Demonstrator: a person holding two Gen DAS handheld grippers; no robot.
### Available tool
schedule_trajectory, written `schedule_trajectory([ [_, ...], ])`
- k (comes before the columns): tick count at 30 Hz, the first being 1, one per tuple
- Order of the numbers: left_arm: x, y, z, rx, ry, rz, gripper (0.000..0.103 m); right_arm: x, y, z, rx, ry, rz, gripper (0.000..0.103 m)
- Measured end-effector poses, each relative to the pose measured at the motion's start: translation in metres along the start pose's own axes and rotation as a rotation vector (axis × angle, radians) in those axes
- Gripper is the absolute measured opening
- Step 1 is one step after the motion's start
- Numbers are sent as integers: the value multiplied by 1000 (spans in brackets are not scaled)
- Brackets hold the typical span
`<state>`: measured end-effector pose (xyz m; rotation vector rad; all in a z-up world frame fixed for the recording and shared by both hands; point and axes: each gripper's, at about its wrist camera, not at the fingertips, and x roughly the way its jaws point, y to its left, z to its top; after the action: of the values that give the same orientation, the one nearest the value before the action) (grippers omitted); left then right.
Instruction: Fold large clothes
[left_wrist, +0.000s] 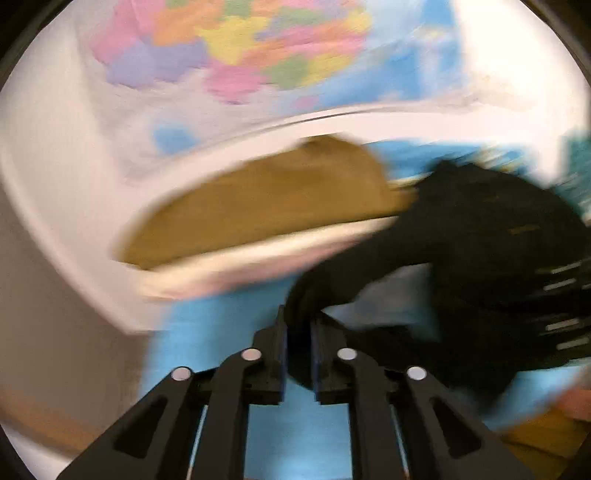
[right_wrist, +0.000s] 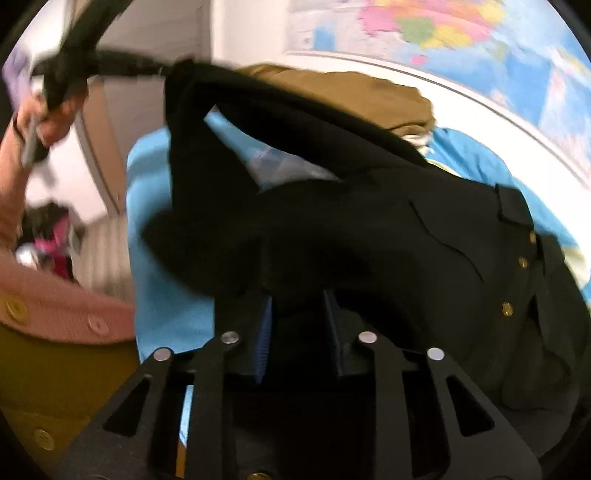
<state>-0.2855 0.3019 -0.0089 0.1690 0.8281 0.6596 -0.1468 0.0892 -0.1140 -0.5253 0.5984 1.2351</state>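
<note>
A black garment (right_wrist: 406, 240) with gold buttons lies bunched on the blue cloth (right_wrist: 159, 258) that covers the table. My left gripper (left_wrist: 299, 321) is shut on a fold of that black garment (left_wrist: 480, 240), which runs off to the right, blurred. My right gripper (right_wrist: 297, 299) is shut on another bunch of the same fabric, lifted off the blue cloth. From there a black sleeve stretches up and left to a hand (right_wrist: 55, 118) at the frame's upper left.
A folded olive-brown garment (left_wrist: 266, 206) sits behind on the blue cloth (left_wrist: 207, 332), also visible in the right wrist view (right_wrist: 351, 96). A colourful world map (left_wrist: 240, 44) hangs on the wall. The person's pink cardigan (right_wrist: 55, 314) is close at the left.
</note>
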Motion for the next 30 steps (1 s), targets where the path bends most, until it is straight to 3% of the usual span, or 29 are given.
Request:
schedule_trajectory([
  [1, 7, -2, 2, 2, 15, 74, 12, -1, -4, 1, 25, -5, 20, 27],
  [2, 15, -1, 2, -25, 40, 56, 15, -2, -7, 1, 43, 1, 54, 33],
  [4, 19, 1, -3, -92, 50, -152, 30, -8, -6, -2, 49, -13, 63, 42],
  [5, 17, 1, -9, -129, 43, -304, 58, -16, -6, -4, 63, -33, 74, 50],
  [6, 14, 1, -15, -166, 27, -435, 76, -26, -9, -7, 82, -62, 88, 52],
  [7, 9, -1, -24, -178, 1, -556, 77, -48, -16, -14, 124, -124, 88, 53],
  [8, 6, -5, -29, -168, -14, -625, 77, -62, -20, -19, 153, -159, 86, 57],
  [10, -6, -17, -41, -128, -58, -710, 77, -106, -42, -46, 261, -265, 62, 62],
  [13, -22, -35, -60, -57, -128, -866, 90, -160, -77, -100, 458, -356, -22, 67],
  [16, -15, -58, -68, -12, -90, -920, 95, -193, -99, -155, 632, -352, -141, 69],
  [20, 11, -87, -68, -27, 32, -974, 96, -199, -100, -192, 719, -290, -178, 69],
  [24, 34, -110, -69, -33, 96, -986, 96, -187, -101, -204, 727, -259, -213, 69],
  [28, 41, -119, -59, -84, 85, -1018, 95, -170, -114, -197, 695, -281, -281, 70],
  [29, 45, -119, -58, -111, 100, -1024, 91, -166, -119, -194, 684, -281, -292, 70],
  [30, 47, -119, -56, -127, 102, -1027, 80, -160, -123, -191, 671, -276, -294, 68],
])
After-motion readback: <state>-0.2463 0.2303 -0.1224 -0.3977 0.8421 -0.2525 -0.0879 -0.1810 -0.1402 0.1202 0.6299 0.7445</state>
